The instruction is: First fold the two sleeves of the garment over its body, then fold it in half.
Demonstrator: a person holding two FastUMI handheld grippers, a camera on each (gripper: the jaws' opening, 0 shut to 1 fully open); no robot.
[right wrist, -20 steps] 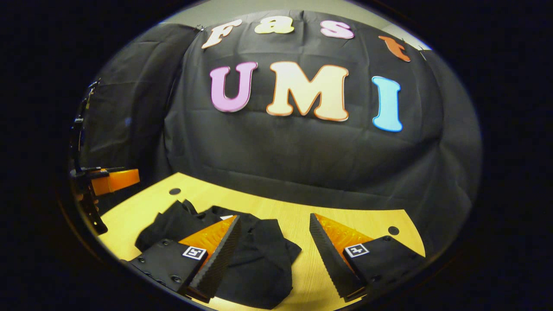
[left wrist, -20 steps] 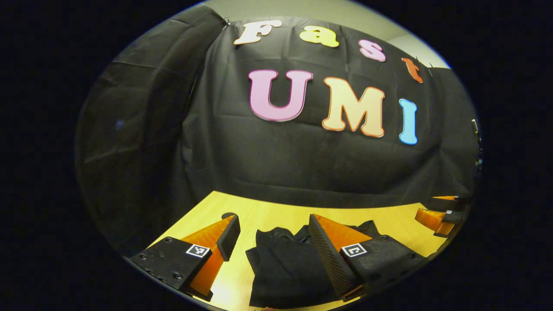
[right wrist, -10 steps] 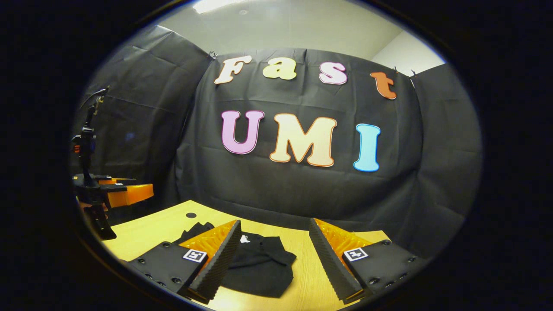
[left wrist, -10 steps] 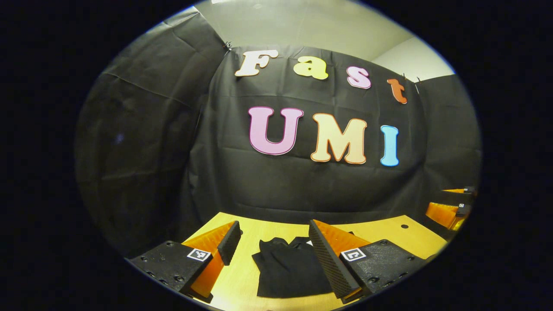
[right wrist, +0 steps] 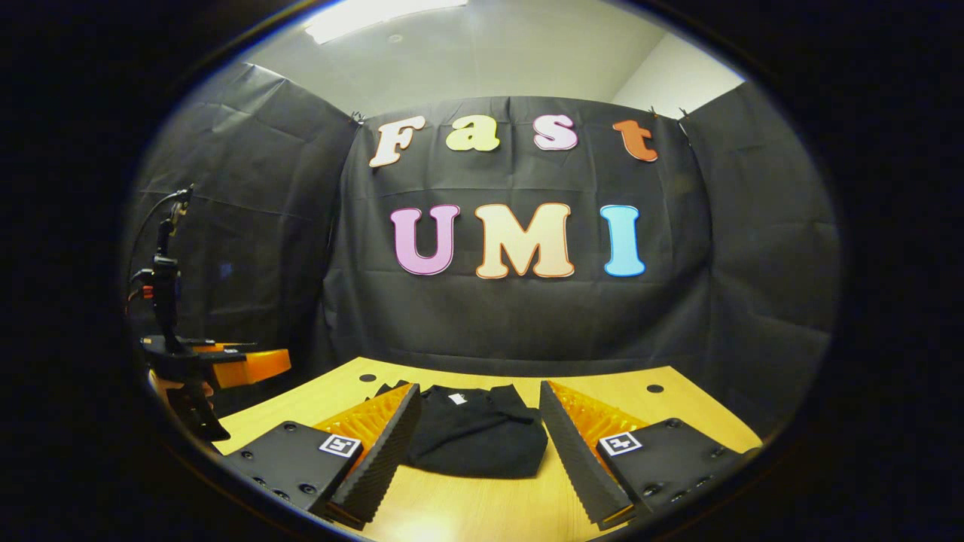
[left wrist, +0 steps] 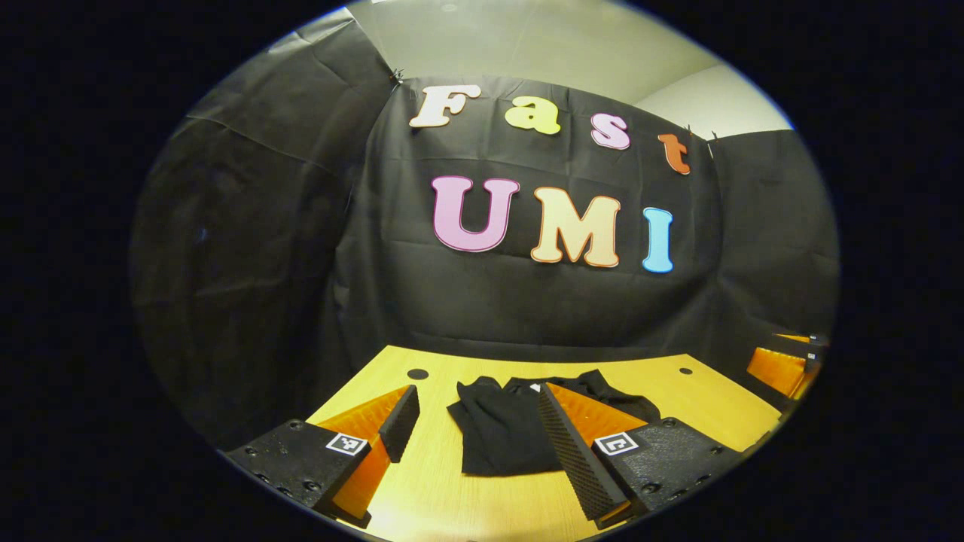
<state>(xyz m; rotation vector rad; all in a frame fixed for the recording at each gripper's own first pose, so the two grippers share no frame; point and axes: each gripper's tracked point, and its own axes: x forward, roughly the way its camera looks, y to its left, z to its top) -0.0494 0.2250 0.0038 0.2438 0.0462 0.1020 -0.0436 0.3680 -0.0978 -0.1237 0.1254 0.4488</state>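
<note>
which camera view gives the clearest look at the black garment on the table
The right gripper view: the black garment lies folded between the open gripper's fingers, nearly whole, with its far edge and white tag showing. In the left gripper view the garment is partly hidden behind one finger.

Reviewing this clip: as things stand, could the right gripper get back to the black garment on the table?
Probably yes. In the right gripper view the black garment lies on the table straight ahead of the open right gripper, and nothing stands between them. The left gripper hangs off to the side.
</note>
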